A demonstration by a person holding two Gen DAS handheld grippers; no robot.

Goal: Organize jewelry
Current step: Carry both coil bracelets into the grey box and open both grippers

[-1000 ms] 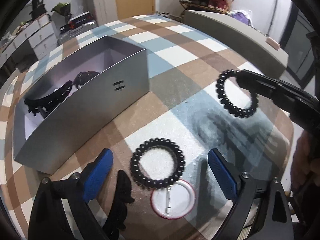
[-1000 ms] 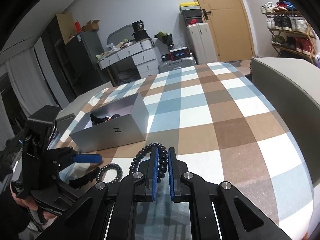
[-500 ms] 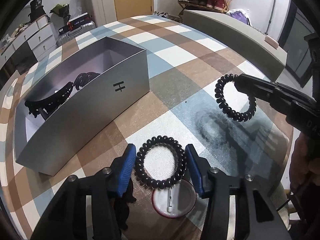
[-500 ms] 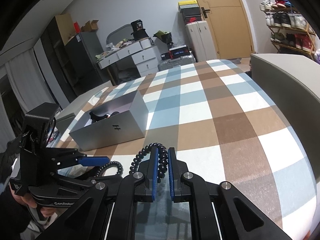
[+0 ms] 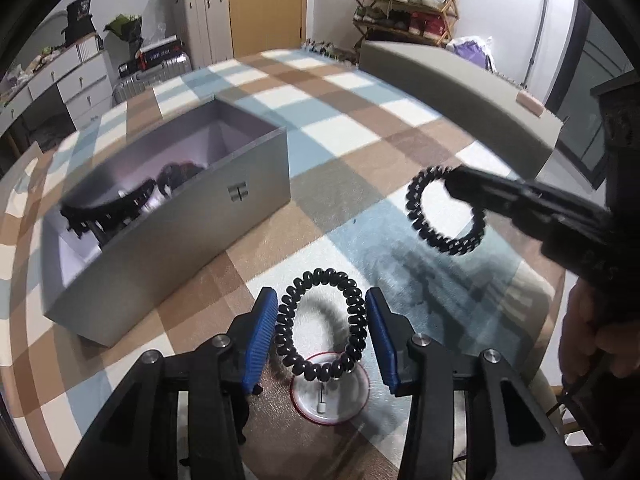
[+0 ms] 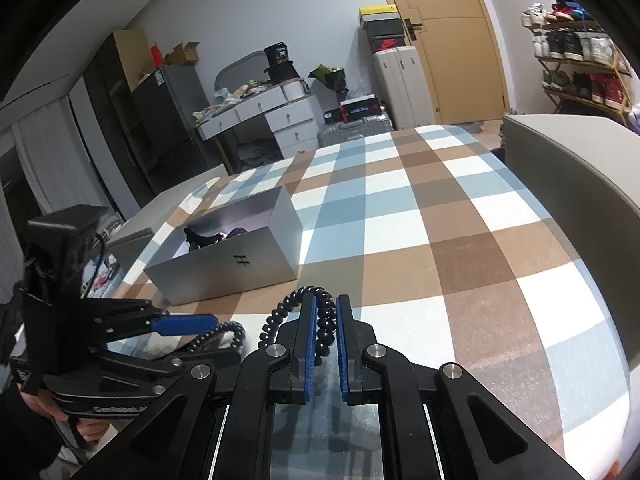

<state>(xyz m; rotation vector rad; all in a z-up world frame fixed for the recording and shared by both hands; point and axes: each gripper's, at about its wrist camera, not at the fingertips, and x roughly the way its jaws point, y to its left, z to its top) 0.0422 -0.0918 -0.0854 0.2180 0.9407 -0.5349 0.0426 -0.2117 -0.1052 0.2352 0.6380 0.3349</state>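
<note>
Left tool (image 5: 321, 320) pinches one hair tie (image 5: 321, 324) lower center; right tool (image 6: 325, 320) holds another (image 6: 298, 316), both headed for the box (image 5: 168, 216) upper left.

Both wrist views look low and close across the checkered table (image 5: 332, 184), sharing the grey box (image 6: 240, 260).

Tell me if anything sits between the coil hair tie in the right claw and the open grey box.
Nothing visible does. The coil hair tie hangs above bare checked cloth, and the grey box is open-topped.
</note>
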